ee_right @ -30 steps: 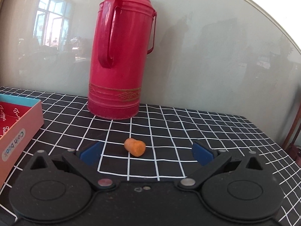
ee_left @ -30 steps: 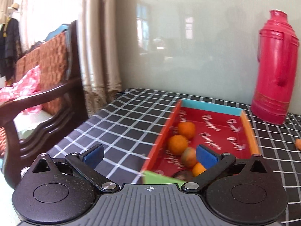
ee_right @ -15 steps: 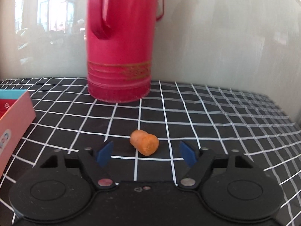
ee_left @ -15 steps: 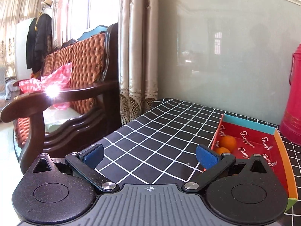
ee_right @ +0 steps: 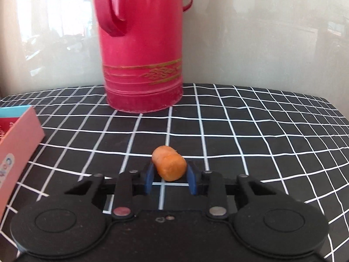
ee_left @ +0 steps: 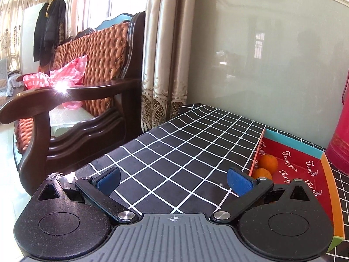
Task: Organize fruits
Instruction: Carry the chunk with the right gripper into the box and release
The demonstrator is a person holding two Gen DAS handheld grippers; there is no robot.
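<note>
Black cloth with a white grid (ee_right: 250,131) covers the table on which all items are set, backed by a pale glossy wall. An orange stub of fruit (ee_right: 169,166), cut flat at the near end, is shown lying on the cloth in front of the red thermos flask (ee_right: 141,50), well apart from its base. The right gripper (ee_right: 169,175) is positioned around this piece: its jaws have just been closing, and the blue pads (ee_right: 149,178) are seen narrowed against both sides of the piece, which is thereby held between them. To the left of the flask, the pink outer wall of a cardboard tray (ee_right: 19,139) is visible at the frame edge.

In the left wrist view, the same tray (ee_left: 292,144) is seen with a red printed floor and teal and orange rims; two oranges (ee_left: 269,162) rest inside it against the wall farthest from the flask. The left gripper (ee_left: 173,180) is held over bare cloth on the side of the tray away from the flask, its jaws spread wide with nothing between them. Beyond the table edge, a dark wooden settee (ee_left: 87,91) with an orange quilted back and beige curtains (ee_left: 165,65) are shown.
</note>
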